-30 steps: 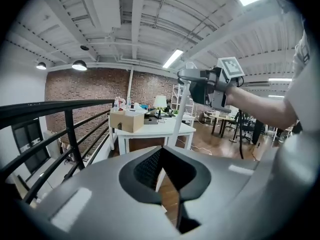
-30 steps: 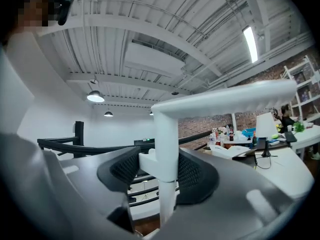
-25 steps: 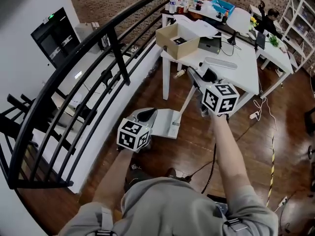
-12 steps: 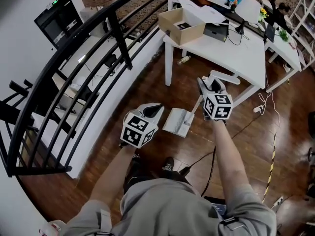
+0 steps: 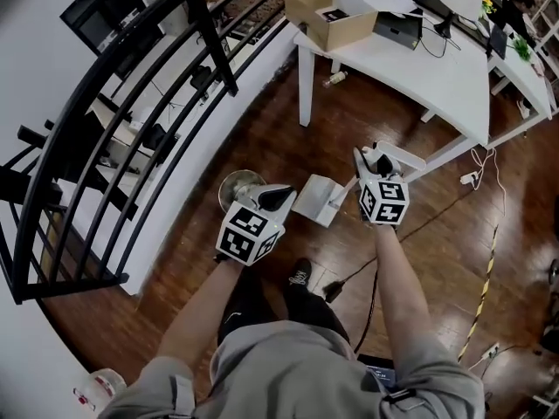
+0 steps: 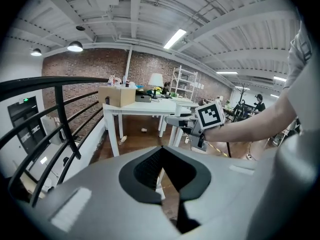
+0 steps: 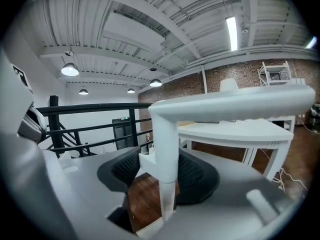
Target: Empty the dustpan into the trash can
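A white long-handled dustpan [image 5: 316, 199] hangs low over the wooden floor. My right gripper [image 5: 374, 157] is shut on its handle [image 7: 165, 134], whose upright stem sits between the black pads while the grip bar runs across above them. A round grey trash can [image 5: 238, 186] stands on the floor just left of the pan, partly hidden by my left gripper [image 5: 278, 196]. In the left gripper view the left gripper [image 6: 161, 151] has its pads meeting at the tips with nothing between them, and the right gripper's marker cube [image 6: 210, 115] shows ahead.
A white table [image 5: 410, 68] with a cardboard box [image 5: 336, 11] stands beyond the dustpan. A black railing [image 5: 131, 103] runs along the left. Cables [image 5: 367, 269] and a yellow cord [image 5: 483, 278] lie on the floor to the right. A bottle [image 5: 334, 78] lies under the table.
Both grippers have come down toward the floor, the right one carrying the dustpan with it. The trash can has come into view beside the left gripper.
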Available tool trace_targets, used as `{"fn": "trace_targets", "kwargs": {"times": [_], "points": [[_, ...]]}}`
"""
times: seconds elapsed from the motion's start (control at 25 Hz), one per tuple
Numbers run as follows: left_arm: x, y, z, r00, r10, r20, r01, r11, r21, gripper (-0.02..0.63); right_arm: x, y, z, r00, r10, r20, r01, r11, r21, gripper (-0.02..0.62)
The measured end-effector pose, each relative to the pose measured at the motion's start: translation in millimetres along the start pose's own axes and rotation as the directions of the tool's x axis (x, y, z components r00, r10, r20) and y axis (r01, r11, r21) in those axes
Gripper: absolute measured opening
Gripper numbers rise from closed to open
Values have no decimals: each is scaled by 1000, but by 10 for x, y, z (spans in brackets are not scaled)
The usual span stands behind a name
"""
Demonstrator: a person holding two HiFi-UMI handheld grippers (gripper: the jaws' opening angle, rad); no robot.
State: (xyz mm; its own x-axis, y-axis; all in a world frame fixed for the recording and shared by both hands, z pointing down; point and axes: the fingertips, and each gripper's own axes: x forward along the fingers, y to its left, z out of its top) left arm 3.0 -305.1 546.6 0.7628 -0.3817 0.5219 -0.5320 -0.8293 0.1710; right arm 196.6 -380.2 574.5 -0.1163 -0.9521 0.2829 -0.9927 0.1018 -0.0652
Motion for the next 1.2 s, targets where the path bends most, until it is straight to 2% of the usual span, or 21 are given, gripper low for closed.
{"fn": "trace_targets", "kwargs": {"times": [0.24, 0.64, 0.92, 1.2], "points": [[75, 4, -131, 999, -8, -32, 8, 1000, -13, 5, -59, 61, -573, 996, -6, -93, 9, 1000, 27, 199], [81, -31, -196, 999, -9, -45, 8, 999, -39, 5, -240, -65, -768, 993, -41, -111, 45, 998, 33, 204], [-132, -13, -210, 999, -33, -38, 31, 998, -57, 5, -463, -269, -1011, 967, -129, -220, 141, 989, 39, 204], [-266, 91, -200, 995, -85, -51, 83, 996, -28, 5, -667, -448, -1105, 929, -234, -287, 277, 953, 120, 247]]}}
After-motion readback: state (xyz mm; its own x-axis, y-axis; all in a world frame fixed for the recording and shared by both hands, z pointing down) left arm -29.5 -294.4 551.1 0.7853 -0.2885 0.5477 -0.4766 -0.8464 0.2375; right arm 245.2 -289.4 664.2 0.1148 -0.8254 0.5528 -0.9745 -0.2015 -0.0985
